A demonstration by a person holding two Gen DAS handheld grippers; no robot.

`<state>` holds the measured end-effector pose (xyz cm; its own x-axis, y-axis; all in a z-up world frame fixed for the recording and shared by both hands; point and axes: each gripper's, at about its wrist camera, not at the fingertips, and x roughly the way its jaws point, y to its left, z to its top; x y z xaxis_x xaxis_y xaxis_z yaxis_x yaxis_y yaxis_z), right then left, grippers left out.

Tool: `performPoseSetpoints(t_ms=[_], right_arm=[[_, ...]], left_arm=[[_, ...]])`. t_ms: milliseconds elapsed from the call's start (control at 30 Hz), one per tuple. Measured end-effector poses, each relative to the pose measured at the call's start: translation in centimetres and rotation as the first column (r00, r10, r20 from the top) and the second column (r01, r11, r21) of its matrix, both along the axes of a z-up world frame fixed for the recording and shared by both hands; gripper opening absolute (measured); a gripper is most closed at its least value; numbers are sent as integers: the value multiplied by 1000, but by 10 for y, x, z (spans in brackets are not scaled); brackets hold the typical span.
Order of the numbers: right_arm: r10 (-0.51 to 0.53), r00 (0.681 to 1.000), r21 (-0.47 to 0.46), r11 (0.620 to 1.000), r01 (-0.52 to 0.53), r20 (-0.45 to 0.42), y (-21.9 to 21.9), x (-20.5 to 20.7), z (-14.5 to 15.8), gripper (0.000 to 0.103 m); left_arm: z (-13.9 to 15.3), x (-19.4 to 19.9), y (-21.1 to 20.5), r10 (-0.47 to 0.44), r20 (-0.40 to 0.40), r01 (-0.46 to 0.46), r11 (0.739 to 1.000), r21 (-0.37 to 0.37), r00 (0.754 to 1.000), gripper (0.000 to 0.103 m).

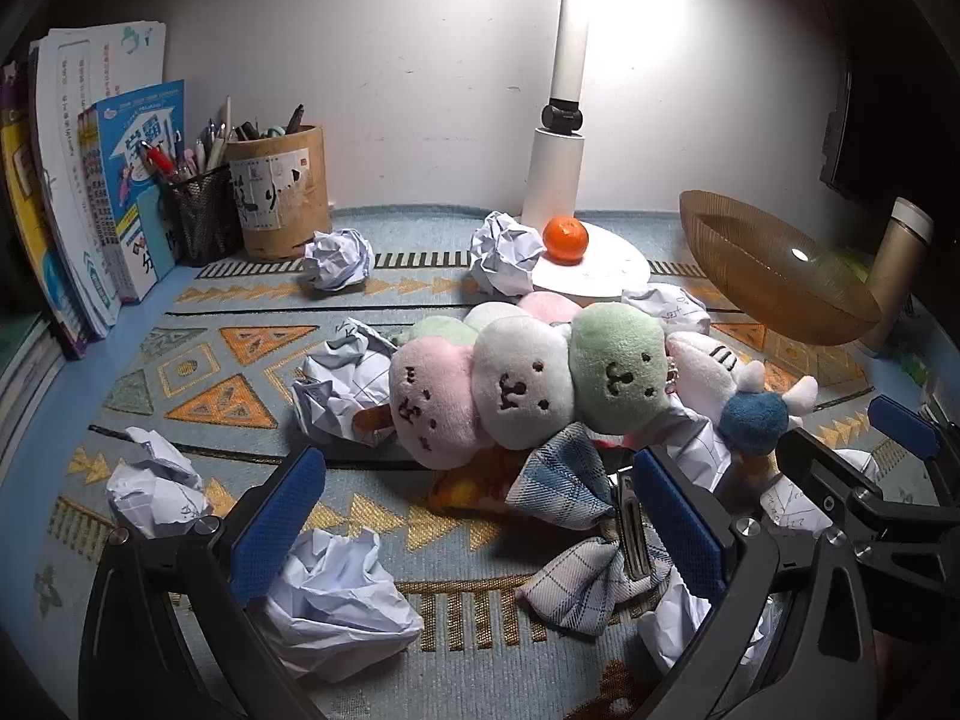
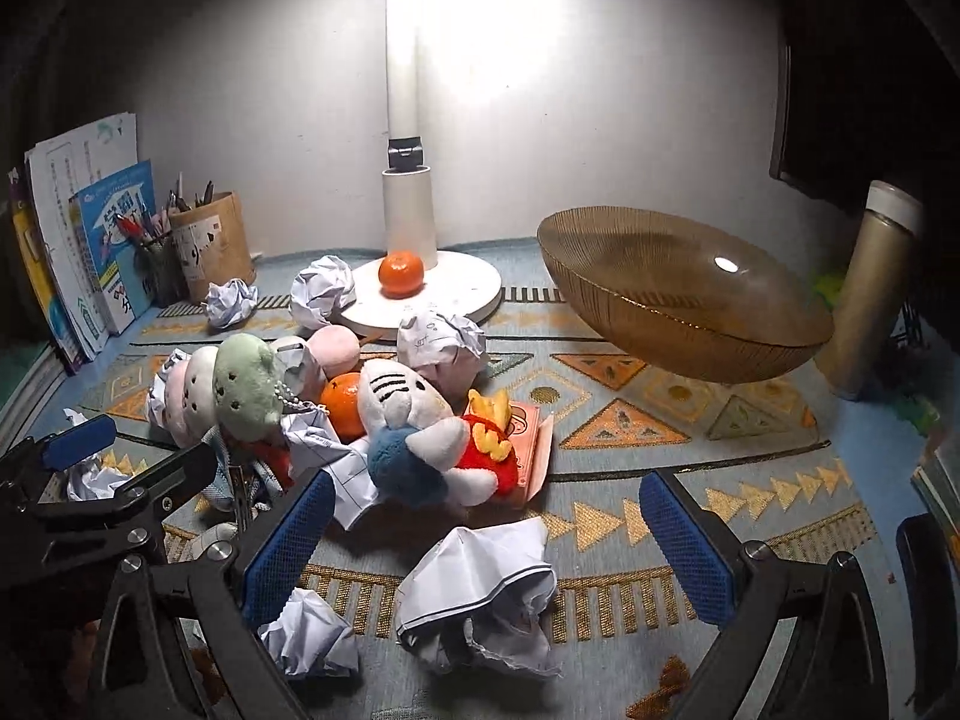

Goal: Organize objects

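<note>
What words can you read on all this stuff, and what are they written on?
"学霸" (likely): on the blue book cover.
"分": lower on the same cover.
Print on the white sheets: too small to read.
Characters on the round holder's label: too blurred to read.
Handwriting on the crumpled paper: unreadable.

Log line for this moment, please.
left tongs: open, empty | right tongs: open, empty | crumpled paper: between right tongs | amber bowl: empty

second orange (image 2: pixel 343 408) half buried under plush toys (image 2: pixel 414 420).
</note>
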<state>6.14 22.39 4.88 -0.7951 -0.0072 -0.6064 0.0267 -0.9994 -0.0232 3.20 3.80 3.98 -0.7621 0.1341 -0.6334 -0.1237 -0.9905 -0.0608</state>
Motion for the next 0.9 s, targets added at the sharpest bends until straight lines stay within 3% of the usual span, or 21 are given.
performPoseSetpoints(t_ms=[900], right_arm=[[1,999,-6,1000,-1,35,4,-4,-2,102]], left_arm=[[-3,-4,0,-4,37,4,1000,7,999,102]])
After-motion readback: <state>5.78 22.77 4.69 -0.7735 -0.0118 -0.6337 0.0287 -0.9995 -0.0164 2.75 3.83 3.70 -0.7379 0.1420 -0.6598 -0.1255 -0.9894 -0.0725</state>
